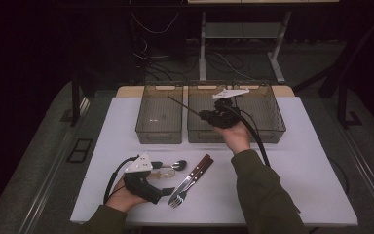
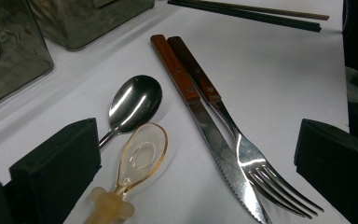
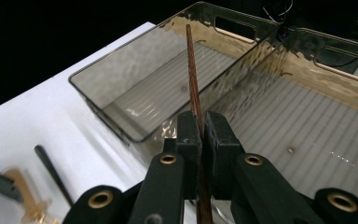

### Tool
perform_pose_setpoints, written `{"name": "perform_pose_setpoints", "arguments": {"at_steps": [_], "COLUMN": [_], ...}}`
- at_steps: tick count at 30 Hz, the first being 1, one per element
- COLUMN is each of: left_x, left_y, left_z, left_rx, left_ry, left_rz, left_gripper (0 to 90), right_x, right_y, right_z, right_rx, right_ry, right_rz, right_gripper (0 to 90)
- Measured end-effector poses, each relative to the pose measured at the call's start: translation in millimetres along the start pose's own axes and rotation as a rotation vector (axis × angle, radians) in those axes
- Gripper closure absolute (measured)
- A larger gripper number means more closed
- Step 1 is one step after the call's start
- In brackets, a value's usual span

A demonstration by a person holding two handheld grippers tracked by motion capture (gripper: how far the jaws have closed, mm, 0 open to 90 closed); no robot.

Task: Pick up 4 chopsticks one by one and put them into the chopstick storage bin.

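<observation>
The right gripper [image 1: 205, 115] is clenched on a thin brown stick [image 3: 192, 65], which runs out ahead of its jaws and upward over the left tray [image 1: 158, 131]. The middle tray [image 3: 307, 126] lies directly beneath and to the right of this gripper. The left gripper [image 1: 168, 191] rests on the white table [image 1: 297, 161], jaws released and apart, gripping nothing. Between and just ahead of its jaws lie a steel spoon [image 2: 134, 103], an amber spoon [image 2: 140, 156], a knife [image 2: 200, 116] and a fork [image 2: 242, 149], the last two touching side by side.

Right tool [image 3: 200, 128] clamped, raised; left tool [image 2: 196, 154] apparently open, low.
</observation>
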State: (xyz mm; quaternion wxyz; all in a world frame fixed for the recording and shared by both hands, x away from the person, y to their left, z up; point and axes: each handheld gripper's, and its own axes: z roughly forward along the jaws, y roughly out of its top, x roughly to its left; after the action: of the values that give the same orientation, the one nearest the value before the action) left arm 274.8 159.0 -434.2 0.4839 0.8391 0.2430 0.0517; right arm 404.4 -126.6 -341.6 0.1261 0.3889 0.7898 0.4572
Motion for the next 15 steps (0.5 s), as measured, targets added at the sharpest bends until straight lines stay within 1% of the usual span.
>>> {"name": "perform_pose_setpoints", "arguments": {"at_steps": [1, 2, 4, 6, 10, 15], "left_x": [-0.1, -0.1, -0.6, -0.4, -1.3, -1.0], "left_y": [-0.1, 0.0, 0.0, -0.1, 0.1, 0.0], "left_z": [0.0, -0.2, -0.7, 0.2, -0.3, 0.1], "left_rx": [0.0, 0.0, 0.002, -0.001, 0.008, -0.002], "left_ry": [0.001, 0.002, 0.004, 0.004, 0.001, -0.002], "left_rz": [-0.002, -0.001, 0.001, 0.01, 0.012, 0.004], "left_gripper": [0.0, 0.0, 0.0, 0.0, 0.0, 0.0], "right_x": [1.2, 1.7, 4.1, 5.8, 10.2, 16.5], "right_y": [2.0, 4.0, 8.1, 11.5, 17.3, 23.4], "right_z": [4.1, 8.5, 16.5, 24.2, 39.7, 58.5], "right_rx": [0.007, 0.006, 0.011, 0.012, 0.019, 0.037], "right_ry": [0.002, -0.002, -0.01, -0.017, -0.026, -0.031], "right_rz": [0.005, -0.001, 0.001, 0.001, 0.007, 0.002], "right_gripper": [85.3, 85.3, 85.3, 85.3, 85.3, 85.3]}}
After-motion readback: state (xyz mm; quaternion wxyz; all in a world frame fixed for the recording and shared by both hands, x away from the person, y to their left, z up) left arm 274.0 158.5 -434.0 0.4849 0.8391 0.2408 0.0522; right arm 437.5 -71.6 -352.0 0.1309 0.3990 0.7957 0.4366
